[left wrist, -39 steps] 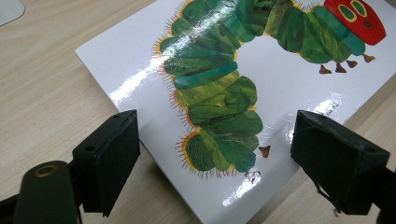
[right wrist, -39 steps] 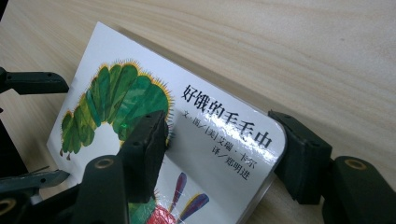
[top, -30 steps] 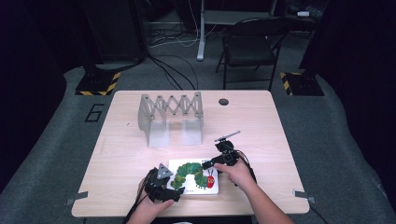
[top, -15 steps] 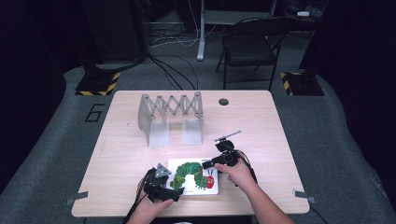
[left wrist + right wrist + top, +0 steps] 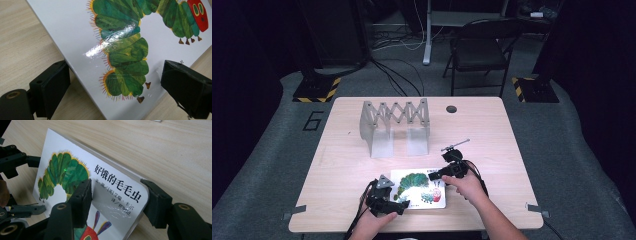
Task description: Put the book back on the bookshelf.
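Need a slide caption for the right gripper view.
Right gripper closing its black jaws around a corner of the white caterpillar picture book on the wooden table.

Glossy card book (image 5: 75,32) cover on matt wood-grain table (image 5: 175,150)

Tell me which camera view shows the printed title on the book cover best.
The right gripper view: the book's title fills the middle, its characters sharp. In the high view the book is small, the title a dark smudge. The left gripper view gives the caterpillar's body.
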`<state>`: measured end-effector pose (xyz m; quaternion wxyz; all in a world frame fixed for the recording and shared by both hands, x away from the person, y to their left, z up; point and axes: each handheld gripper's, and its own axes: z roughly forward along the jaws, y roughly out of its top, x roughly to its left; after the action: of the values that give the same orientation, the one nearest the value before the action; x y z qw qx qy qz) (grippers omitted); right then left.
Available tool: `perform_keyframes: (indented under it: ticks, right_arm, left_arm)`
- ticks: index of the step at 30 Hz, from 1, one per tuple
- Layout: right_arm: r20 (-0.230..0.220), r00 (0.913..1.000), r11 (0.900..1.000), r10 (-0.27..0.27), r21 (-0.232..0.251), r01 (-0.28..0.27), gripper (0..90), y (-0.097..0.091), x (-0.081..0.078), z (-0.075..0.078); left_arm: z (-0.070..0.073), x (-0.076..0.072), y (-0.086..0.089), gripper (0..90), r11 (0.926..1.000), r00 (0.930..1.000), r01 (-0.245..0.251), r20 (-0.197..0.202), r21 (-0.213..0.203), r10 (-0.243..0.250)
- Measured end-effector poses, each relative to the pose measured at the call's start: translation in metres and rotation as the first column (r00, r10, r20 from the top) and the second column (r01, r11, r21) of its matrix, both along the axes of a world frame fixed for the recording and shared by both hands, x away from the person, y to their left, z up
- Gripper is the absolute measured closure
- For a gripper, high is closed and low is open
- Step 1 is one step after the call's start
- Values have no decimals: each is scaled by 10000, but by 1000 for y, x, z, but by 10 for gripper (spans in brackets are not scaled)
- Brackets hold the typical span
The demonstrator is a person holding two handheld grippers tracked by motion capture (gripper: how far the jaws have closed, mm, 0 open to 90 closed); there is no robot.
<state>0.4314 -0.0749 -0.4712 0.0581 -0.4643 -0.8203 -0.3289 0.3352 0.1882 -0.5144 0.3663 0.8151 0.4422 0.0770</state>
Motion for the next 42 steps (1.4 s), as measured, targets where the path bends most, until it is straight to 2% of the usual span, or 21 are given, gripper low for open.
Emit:
perform_keyframes:
  ticks: [1,6,8,9,16,18,21,28,30,32,33,34,38,42]
  right_arm:
    - [11,10000,10000,-1,-21,1,443,0,0,0]
    - [-68,10000,10000,-15,-27,15,443,-1,0,0]
    - [47,10000,10000,56,-22,-56,442,-1,1,-1]
    - [20,10000,10000,22,-23,-22,442,-1,1,-1]
    - [-21,10000,9999,-79,113,79,445,-2,2,-1]
    - [-59,9999,9999,-98,112,99,445,-2,2,-1]
    - [9,10000,9999,-37,101,36,447,-3,3,-1]
    - [186,9997,9997,-142,187,139,460,-4,2,3]
    - [243,9996,9997,-164,208,159,461,-4,1,4]
    - [355,9993,9996,-147,228,139,465,-4,1,6]
    - [336,9993,9997,-132,191,125,468,-5,1,8]
    - [450,9988,9995,-202,263,191,469,-5,0,9]
    - [664,9976,9996,-200,196,188,469,-3,-3,14]
    - [938,9955,9999,-154,77,147,469,0,-6,21]
  left_arm:
    - [1,2,2,85,9997,9998,210,-9,124,-210]
    - [2,10,3,84,9995,9985,321,-431,-80,-324]
    - [3,12,3,95,9993,9978,331,-561,-193,-342]
    - [4,13,4,102,9993,9977,351,-583,-124,-358]
    - [6,16,10,192,9977,9965,-39,-835,-683,-19]
    - [6,17,12,200,9980,9965,22,-836,-624,-75]
    - [7,17,13,229,9966,9961,-193,-873,-802,122]
    - [11,16,15,302,9955,9970,-392,-694,-862,332]
    - [13,18,17,317,9977,9980,-115,-629,-675,73]
    - [14,17,18,340,9971,9978,-209,-638,-733,162]
    - [15,17,18,350,9967,9984,-342,-475,-740,308]
    - [16,17,18,359,9963,9982,-329,-517,-791,289]
    - [18,15,18,386,9958,9987,-496,-152,-773,486]
    - [23,15,22,436,9954,9986,-527,-61,-794,524]
